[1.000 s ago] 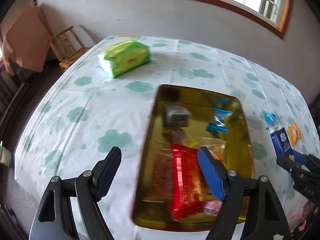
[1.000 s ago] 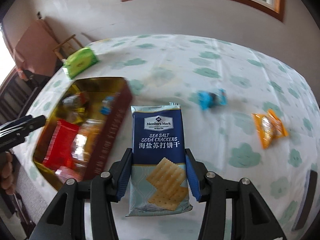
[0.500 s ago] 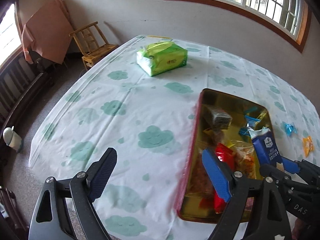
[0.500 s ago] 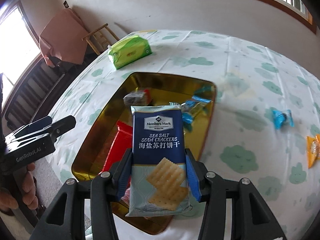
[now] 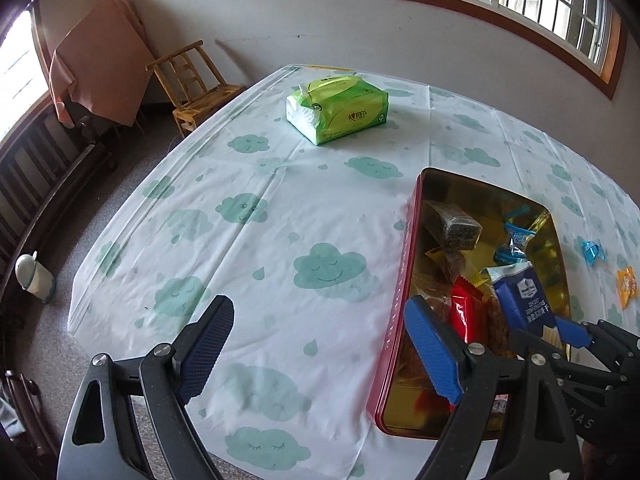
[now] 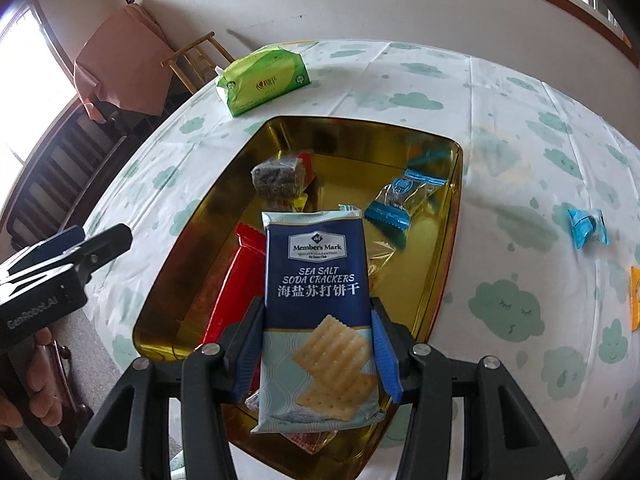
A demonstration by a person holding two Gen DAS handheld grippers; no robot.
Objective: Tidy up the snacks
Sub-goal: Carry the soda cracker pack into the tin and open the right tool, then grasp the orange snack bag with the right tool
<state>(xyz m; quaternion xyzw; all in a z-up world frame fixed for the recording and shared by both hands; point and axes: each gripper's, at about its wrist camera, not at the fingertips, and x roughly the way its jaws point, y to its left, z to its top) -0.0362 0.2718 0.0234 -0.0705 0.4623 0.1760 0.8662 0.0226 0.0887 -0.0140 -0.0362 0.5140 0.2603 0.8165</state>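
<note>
Your right gripper [image 6: 316,354], clamped on the navy soda-cracker packet [image 6: 316,300], has carried it from bare tablecloth to above the gold rectangular tin [image 6: 448,240]: ready to drop. Your left gripper [image 5: 320,352], just widened, hangs empty beside it.

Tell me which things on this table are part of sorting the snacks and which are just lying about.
Part of the job:
- cracker packet, clamped in the right gripper
- gold tin holding snacks
- blue candy and orange packet, loose on the cloth
- left gripper, open and empty

Just lying about:
- green tissue pack
- wooden chair
</note>
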